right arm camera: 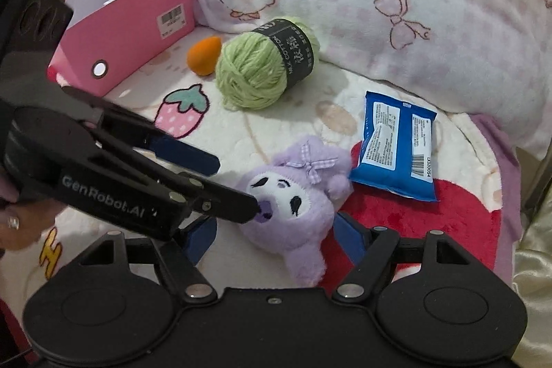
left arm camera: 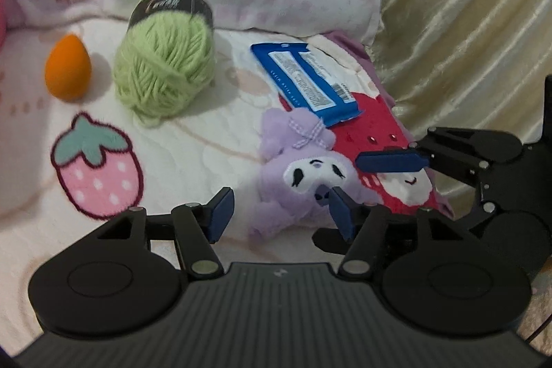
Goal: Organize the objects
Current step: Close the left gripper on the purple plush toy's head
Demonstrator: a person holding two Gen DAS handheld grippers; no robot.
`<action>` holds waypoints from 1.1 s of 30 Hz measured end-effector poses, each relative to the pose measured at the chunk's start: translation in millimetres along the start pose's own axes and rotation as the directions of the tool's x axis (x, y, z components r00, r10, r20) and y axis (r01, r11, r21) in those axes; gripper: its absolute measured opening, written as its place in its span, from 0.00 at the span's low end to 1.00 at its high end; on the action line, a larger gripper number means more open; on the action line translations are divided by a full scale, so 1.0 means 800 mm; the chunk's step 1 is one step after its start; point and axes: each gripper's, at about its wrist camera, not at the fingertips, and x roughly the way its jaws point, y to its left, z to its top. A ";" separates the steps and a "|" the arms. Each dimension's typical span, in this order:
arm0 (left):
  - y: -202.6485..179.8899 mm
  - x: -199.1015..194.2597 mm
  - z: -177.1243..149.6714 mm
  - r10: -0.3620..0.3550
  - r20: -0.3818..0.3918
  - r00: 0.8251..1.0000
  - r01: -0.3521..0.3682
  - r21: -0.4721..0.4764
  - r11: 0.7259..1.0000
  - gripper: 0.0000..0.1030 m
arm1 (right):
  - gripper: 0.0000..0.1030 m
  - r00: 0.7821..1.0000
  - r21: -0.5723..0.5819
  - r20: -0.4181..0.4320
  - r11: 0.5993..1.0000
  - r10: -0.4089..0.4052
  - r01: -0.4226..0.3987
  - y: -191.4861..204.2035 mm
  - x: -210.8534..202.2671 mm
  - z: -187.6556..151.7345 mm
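A purple plush toy (left arm camera: pixel 303 181) (right arm camera: pixel 293 206) lies face up on the blanket, a checked bow on its head. My left gripper (left arm camera: pixel 280 216) stands open just in front of the toy; its right pad overlaps the face and its left pad is clear of the body. In the right wrist view the left gripper (right arm camera: pixel 233 187) reaches in from the left, with its lower fingertip at the toy's nose. My right gripper (right arm camera: pixel 274 238) is wide open, its pads apart on either side of the toy's body. One of the right gripper's blue fingers (left arm camera: pixel 393 161) shows beside the toy's head.
A green yarn ball (right arm camera: pixel 255 75), an orange egg-shaped sponge (right arm camera: pixel 203 56) and a blue packet (right arm camera: pixel 396 147) lie farther back. An open pink box (right arm camera: pixel 127 33) stands at the far left. A large pillow (right arm camera: pixel 379 6) borders the back, gold fabric (left arm camera: pixel 465 23) the right. A hand (right arm camera: pixel 17 223) holds the left gripper.
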 end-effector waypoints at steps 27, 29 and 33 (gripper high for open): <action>0.028 -0.020 -0.001 -0.001 -0.020 1.000 -0.002 -0.144 0.990 0.44 | 0.59 1.000 0.082 -0.011 0.997 0.012 -0.011 0.042 0.043 0.013; 0.028 -0.022 -0.001 -0.001 -0.023 1.000 -0.002 -0.143 0.990 0.44 | 0.59 1.000 0.090 -0.012 0.996 0.019 -0.018 0.043 0.040 0.013; 0.024 -0.035 -0.001 0.008 -0.034 0.999 -0.012 -0.132 0.991 0.42 | 0.59 0.999 0.121 -0.011 0.992 0.037 -0.036 0.047 0.032 0.015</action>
